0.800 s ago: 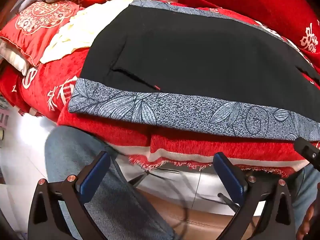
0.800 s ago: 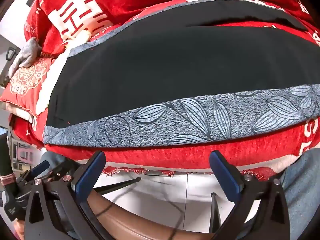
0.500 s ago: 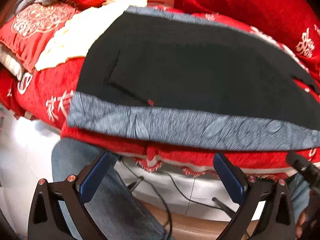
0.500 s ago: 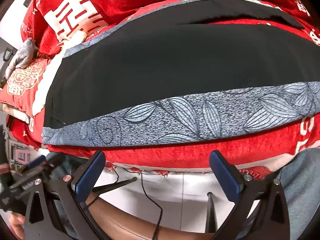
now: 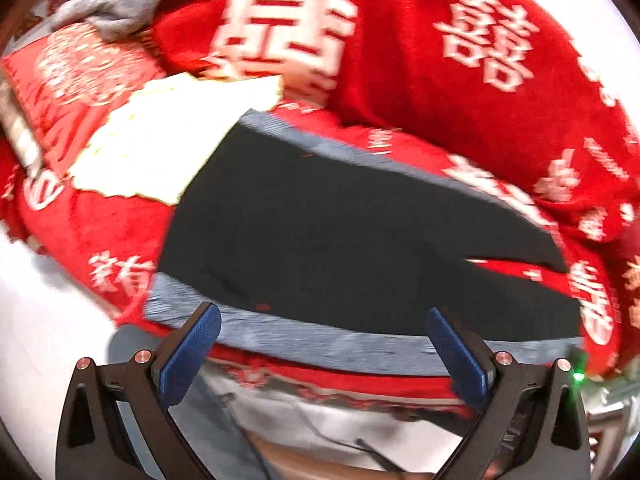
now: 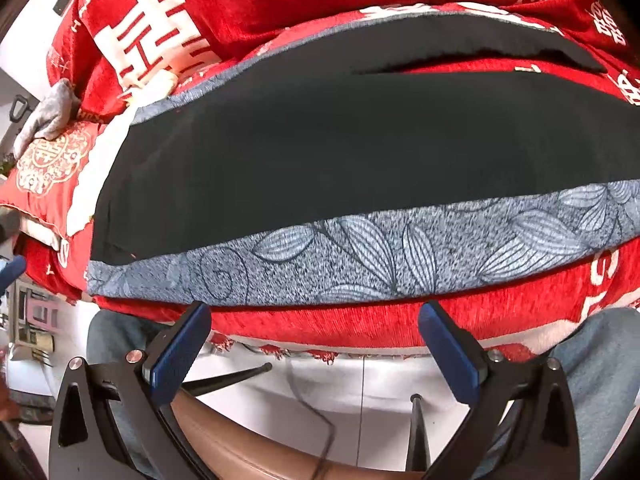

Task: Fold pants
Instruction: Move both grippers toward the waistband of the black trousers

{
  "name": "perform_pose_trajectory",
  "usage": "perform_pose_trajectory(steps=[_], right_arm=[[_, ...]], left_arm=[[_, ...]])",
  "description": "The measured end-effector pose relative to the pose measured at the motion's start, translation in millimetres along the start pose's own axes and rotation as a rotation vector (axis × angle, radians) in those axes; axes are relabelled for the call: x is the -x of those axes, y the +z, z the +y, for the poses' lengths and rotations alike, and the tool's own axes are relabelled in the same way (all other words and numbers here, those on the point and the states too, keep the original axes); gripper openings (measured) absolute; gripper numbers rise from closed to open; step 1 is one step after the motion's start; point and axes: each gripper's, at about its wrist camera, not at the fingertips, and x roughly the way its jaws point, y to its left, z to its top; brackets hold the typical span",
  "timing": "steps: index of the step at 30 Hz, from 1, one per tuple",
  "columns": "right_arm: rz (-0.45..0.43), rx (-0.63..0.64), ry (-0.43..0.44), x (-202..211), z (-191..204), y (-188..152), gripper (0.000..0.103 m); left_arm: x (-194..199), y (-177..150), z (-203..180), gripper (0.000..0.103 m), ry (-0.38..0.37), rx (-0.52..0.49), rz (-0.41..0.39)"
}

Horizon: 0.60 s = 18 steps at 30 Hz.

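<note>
The left gripper (image 5: 320,350) is swinging in over the grey leaf-patterned side band (image 5: 320,338) of the black pants (image 5: 340,240), where earlier it hung below the bed edge. The pants are lying flat on the red blanket with white characters (image 5: 460,80). Both the left and the right gripper (image 6: 314,346) are gaping wide, holding nothing. A cream cloth (image 5: 160,148) is sitting beside the waistband.

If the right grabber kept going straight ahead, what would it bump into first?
Probably the pants' gray leafy band, lying just ahead of the open right gripper. Depth is hard to judge; it might meet the red blanket edge below first.
</note>
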Motion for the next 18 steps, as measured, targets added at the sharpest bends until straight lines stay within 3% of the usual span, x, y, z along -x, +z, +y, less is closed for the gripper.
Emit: perform_pose_trajectory(steps=[4,6,10,14,18], right_arm=[[-0.064,0.006,0.001,22.2,-4.7,12.5,0.103],[-0.095,0.000,0.005,32.7,-7.4,17.8,0.103],[-0.122,-0.014,0.029,41.4,-12.5,19.9,0.103],[-0.070,-0.047,0.061,26.2,-17.3,13.0,0.103],[-0.018,-0.061,0.100,9.2,-14.0,9.3,0.103]], left_arm=[[27.0,12.0,-50.7,0.103,-0.133,-0.063,-0.029],[40.8,17.1,-66.3,0.103,-0.154,-0.104,-0.067],[34.7,2.3,-81.3,0.103,0.010,-0.230,-0.139],[-2.6,-19.3,-40.7,0.103,0.131,-0.220,-0.058],[-50.7,-43.8,30.9,0.103,0.223,-0.133,0.089]])
